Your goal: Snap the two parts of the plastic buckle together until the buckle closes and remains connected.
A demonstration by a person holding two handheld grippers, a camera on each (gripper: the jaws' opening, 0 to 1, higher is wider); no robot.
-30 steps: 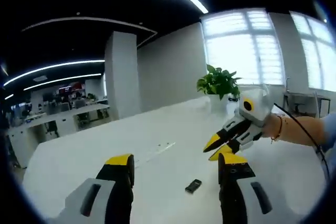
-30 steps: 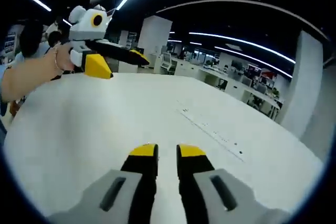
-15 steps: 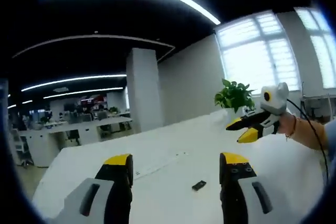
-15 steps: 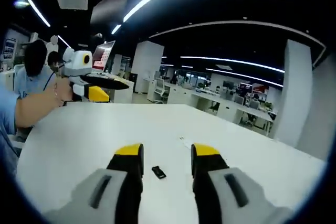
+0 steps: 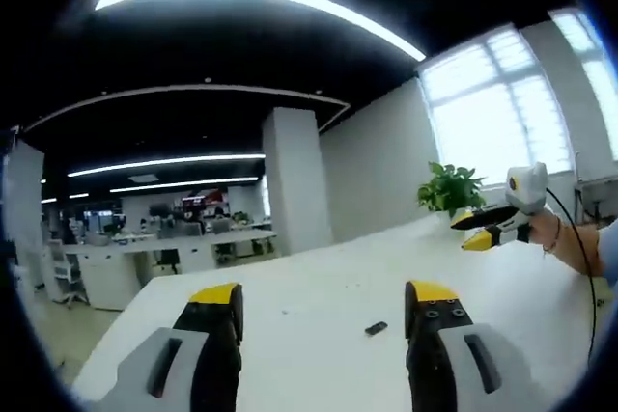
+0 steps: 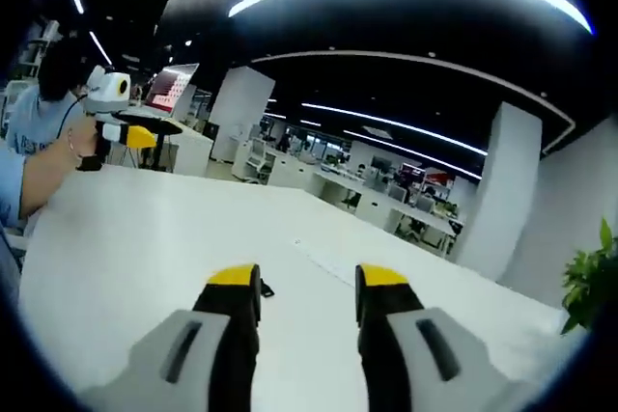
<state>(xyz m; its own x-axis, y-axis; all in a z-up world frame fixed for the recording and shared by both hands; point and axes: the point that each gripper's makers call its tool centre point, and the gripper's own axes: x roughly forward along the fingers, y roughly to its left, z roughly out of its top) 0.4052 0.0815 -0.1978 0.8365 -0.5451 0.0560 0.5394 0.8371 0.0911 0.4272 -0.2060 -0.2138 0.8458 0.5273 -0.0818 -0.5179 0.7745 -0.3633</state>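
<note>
A small black buckle (image 5: 376, 328) lies on the white table (image 5: 309, 306), just ahead of my left gripper (image 5: 324, 297) and nearer its right jaw. The left jaws stand wide open with nothing between them. In the right gripper view the buckle (image 6: 263, 288) peeks out beside the left jaw of my right gripper (image 6: 306, 278), which is open and holds nothing. It is too small to tell whether its two parts are joined. Each gripper appears in the other's view, held off to the side above the table: the right gripper (image 5: 469, 233) and the left gripper (image 6: 145, 131).
A potted plant (image 5: 450, 190) stands at the table's far edge by the bright windows, and its leaves (image 6: 589, 282) show at the right. A white pillar (image 5: 293, 180) and rows of office desks (image 5: 145, 248) lie beyond the table. A blue sleeve (image 6: 12, 190) reaches in.
The two grippers have drawn apart and back from the buckle, so it looks smaller and farther. My right gripper's jaws have widened from nearly shut to open.
</note>
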